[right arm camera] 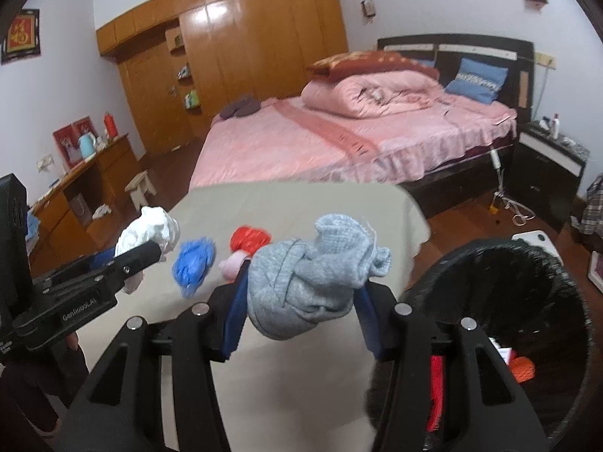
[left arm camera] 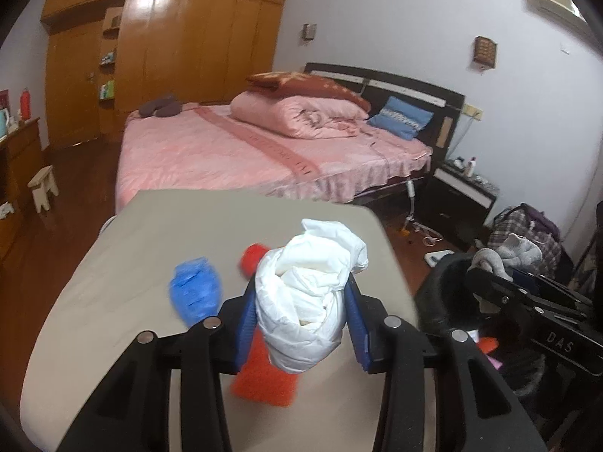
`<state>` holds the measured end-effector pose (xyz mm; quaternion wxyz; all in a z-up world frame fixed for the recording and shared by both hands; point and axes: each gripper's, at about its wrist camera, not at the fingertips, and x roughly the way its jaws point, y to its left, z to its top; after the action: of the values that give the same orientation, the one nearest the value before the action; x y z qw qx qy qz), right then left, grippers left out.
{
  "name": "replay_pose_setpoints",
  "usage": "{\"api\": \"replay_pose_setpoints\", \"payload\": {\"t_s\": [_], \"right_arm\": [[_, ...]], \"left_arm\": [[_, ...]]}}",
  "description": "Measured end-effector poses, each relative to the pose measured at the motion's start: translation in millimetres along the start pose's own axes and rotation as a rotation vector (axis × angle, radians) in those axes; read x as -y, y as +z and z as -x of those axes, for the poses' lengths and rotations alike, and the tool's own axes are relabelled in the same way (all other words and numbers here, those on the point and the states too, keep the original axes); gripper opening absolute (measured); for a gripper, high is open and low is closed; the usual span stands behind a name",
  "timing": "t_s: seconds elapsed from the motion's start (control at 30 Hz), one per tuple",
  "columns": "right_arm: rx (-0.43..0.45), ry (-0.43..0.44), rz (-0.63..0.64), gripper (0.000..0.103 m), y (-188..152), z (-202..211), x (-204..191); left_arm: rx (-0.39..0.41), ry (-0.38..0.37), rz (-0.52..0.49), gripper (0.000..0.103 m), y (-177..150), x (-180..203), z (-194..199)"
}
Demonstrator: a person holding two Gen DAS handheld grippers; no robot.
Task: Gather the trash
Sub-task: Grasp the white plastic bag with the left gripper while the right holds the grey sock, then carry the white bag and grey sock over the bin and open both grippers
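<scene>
Left wrist: my left claw (left arm camera: 301, 312) pinches the white wad (left arm camera: 312, 301) above the table (left arm camera: 113, 263). Right wrist: my right claw (right arm camera: 301, 301) grips the grey sock (right arm camera: 312, 275) beside the bin (right arm camera: 535, 282); loose folds could slip out short of it.

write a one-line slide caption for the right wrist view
Right gripper holding a grey knit bundle above the table, beside the black bin.

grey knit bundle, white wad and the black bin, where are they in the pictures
grey knit bundle (right arm camera: 305, 282), right wrist view, its middle between the pads
white wad (left arm camera: 309, 297), left wrist view, its crumpled middle
black bin (right arm camera: 565, 301), right wrist view, its inner wall
</scene>
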<state>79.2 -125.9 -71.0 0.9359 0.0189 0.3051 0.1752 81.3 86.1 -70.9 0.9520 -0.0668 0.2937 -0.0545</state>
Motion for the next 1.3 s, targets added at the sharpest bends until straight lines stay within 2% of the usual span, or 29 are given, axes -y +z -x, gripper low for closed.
{"api": "replay_pose_setpoints", "payload": {"t_s": [0.23, 0.53, 0.93, 1.3], "right_arm": [[0.081, -0.075, -0.032, 0.050, 15, 45, 36], [0.141, -0.180, -0.055, 0.050, 17, 88, 77], [0.154, -0.270, -0.074, 0.050, 7, 118, 121], [0.146, -0.325, -0.102, 0.050, -2, 126, 153]], "left_arm": [[0.043, -0.083, -0.069, 0.042, 23, 57, 14], [0.077, -0.203, -0.146, 0.042, 31, 124, 27], [0.087, -0.283, -0.231, 0.042, 36, 189, 24], [0.076, -0.334, -0.273, 0.042, 37, 229, 5]]}}
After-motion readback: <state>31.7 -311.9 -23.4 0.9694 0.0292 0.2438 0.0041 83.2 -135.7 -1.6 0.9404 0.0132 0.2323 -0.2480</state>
